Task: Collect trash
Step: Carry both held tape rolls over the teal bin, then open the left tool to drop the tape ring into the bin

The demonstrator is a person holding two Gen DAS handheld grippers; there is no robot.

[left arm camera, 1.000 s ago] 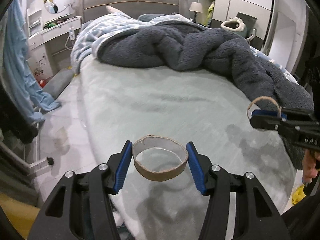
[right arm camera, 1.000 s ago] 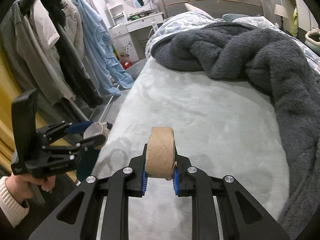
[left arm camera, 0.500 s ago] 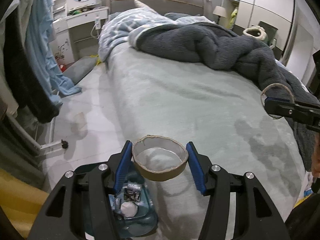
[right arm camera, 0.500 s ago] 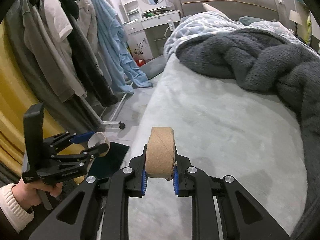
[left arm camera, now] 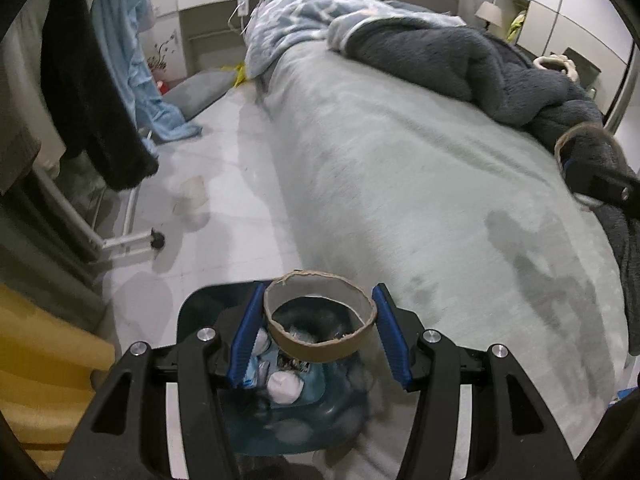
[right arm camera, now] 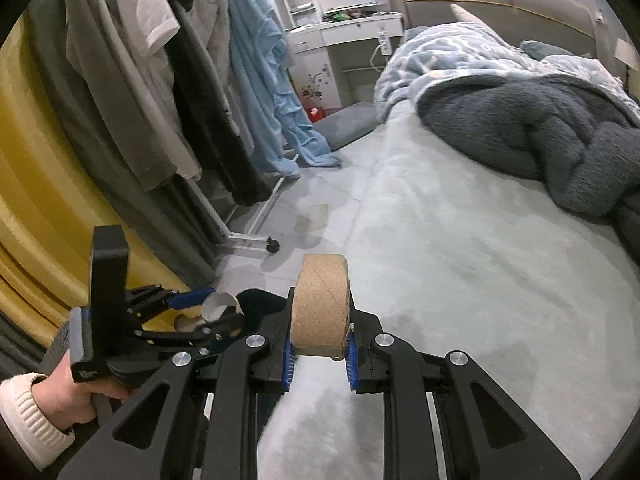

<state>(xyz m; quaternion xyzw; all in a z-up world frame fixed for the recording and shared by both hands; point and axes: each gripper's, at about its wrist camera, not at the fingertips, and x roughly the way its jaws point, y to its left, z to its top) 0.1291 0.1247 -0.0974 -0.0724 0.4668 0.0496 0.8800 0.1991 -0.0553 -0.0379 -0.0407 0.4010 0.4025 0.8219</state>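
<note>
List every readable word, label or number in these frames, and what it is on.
None can be read.
Left claw body: small white print, too blurred.
Wrappers in the bin: dark print, too small and blurred.
Dresser: a flower decal, no words.

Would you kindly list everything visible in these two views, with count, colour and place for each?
Cardboard ring: one, brown, in the left gripper above the bin.
Cardboard ring: one, brown, on edge in the right gripper over the bed.
Bin: one, dark blue, on the floor beside the bed, holding trash.
Bed: one, pale grey-green cover.
Blanket: one, dark grey, rumpled on the bed.
Quilt: one, blue and white, by the headboard.
Hanging clothes: several, grey, black, white, light blue, on a rack.
Left gripper: black with blue pads.
Right gripper: black with blue pads.
Hand: one, cream cuff.
</note>
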